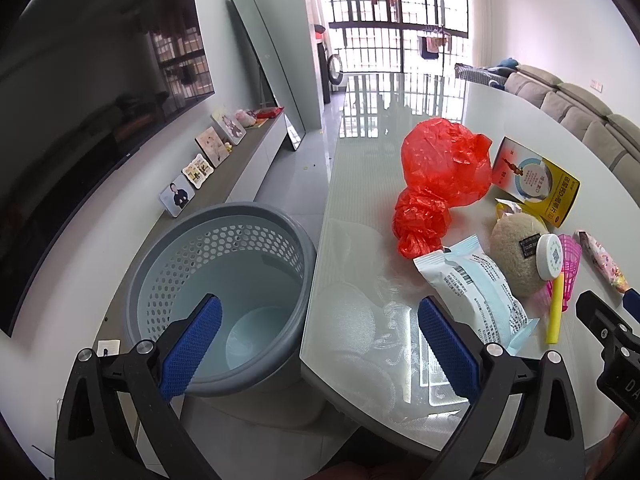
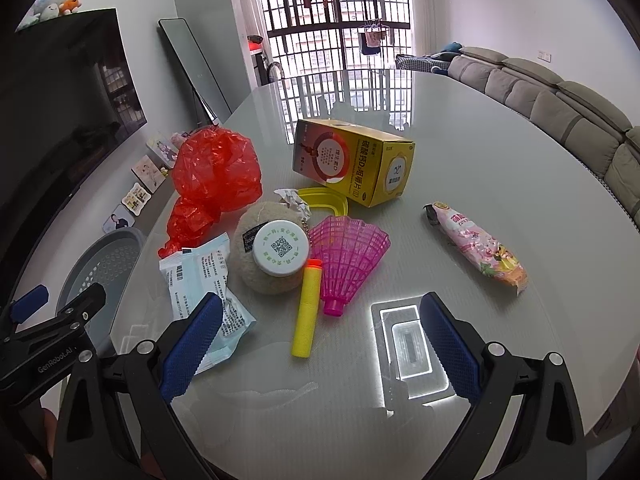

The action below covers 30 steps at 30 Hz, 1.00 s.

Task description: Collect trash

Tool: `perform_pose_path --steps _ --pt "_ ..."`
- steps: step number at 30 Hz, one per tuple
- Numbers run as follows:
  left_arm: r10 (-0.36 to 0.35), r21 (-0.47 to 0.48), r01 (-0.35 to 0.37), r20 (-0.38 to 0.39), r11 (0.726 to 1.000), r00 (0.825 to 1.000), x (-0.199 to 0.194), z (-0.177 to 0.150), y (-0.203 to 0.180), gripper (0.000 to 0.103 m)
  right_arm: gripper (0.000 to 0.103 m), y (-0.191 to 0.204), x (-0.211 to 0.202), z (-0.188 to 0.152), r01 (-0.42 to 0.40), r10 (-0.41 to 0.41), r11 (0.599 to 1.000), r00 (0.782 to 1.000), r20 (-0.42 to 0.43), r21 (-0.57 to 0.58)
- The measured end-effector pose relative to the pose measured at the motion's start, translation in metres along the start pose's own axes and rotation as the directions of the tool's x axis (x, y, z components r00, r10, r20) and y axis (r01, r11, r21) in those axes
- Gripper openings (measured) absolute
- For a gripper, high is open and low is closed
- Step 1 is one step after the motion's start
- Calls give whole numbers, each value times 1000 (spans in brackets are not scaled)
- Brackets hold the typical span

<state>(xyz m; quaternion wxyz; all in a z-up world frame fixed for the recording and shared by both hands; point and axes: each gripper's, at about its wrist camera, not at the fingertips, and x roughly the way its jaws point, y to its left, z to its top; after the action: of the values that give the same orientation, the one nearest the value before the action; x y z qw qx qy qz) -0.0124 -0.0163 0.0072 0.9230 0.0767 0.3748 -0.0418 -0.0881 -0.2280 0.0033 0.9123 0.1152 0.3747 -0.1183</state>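
Glass-topped table fills most of the right wrist view, trash clustered at its left half. Grey perforated bin stands on the floor just off the table's left edge, at 7 o'clock in the left wrist view; interior looks empty apart from a pale disc at the bottom, which may be only the bin floor.

Trash on the table, big to small:
- Red plastic bag, crumpled, at 10 o'clock of the pile, a smaller knotted lump below it.
- Yellow box lying on its side at 12 o'clock.
- Beige plush ball in the centre, white round lid with a QR code sitting on it.
- White-blue wrapper at 8 o'clock, touching the ball.
- Pink snack packet at 3 o'clock, well apart from the rest.
- Pink shuttlecock skirt just right of the lid, lying on its side.
- Yellow foam dart at 6 o'clock, orange tip next to the lid.
- Crumpled paper and a yellow plastic rim behind the ball.

Left gripper: fingers spread wide, nothing between them, straddling bin rim and table edge. Right gripper: fingers spread wide, empty, above the table with the dart's tail between them.
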Motion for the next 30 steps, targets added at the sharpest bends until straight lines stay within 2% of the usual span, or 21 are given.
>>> perform_pose_path --steps 30 --pt "0 -2 0 1 1000 1000 -2 0 1 96 94 2 -5 0 -3 3 1000 1000 1 -7"
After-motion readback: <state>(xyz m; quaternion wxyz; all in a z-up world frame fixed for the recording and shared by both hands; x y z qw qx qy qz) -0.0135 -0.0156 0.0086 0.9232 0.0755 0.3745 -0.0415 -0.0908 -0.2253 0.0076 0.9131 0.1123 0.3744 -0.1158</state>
